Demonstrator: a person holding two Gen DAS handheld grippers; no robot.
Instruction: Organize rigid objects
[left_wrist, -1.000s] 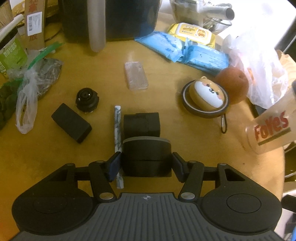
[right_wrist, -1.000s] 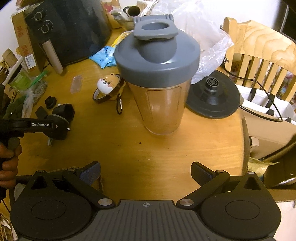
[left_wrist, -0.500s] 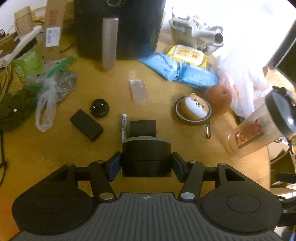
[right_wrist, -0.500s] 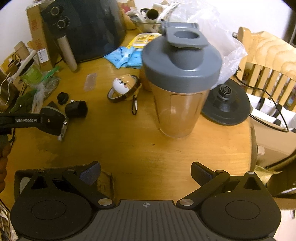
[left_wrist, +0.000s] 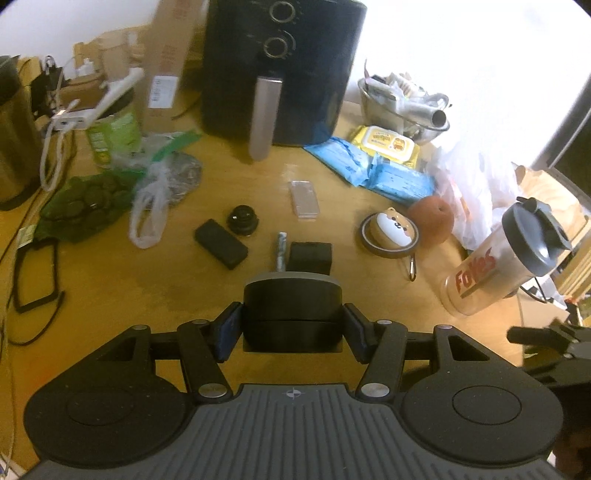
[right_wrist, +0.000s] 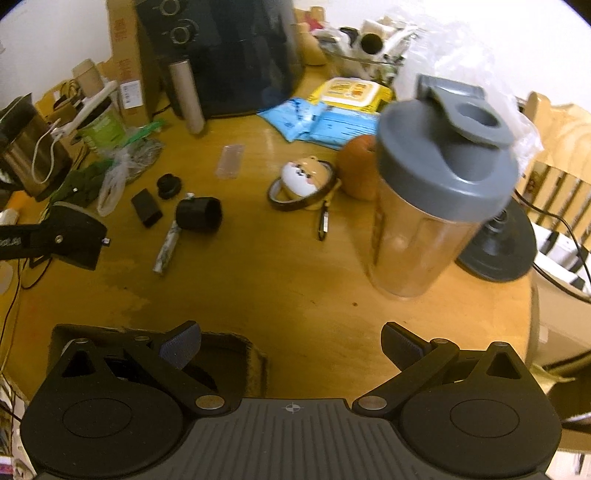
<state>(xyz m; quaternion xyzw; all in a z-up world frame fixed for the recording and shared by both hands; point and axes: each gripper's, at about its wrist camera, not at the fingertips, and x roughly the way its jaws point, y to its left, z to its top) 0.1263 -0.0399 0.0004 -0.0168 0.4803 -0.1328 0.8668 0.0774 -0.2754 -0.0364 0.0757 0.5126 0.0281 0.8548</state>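
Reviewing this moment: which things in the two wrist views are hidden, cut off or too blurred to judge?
- Left wrist view: the underside of the black case held by the left gripper, hidden by its fingers.
- Right wrist view: the contents of the cardboard box, hidden behind the open right gripper.
- Right wrist view: the shaker bottle, motion-blurred; contents unreadable.
- Left wrist view: the far right, washed out by window glare.

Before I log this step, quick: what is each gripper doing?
Left gripper: closed on the black round case, lifted off the table.
Right gripper: open, holding nothing.
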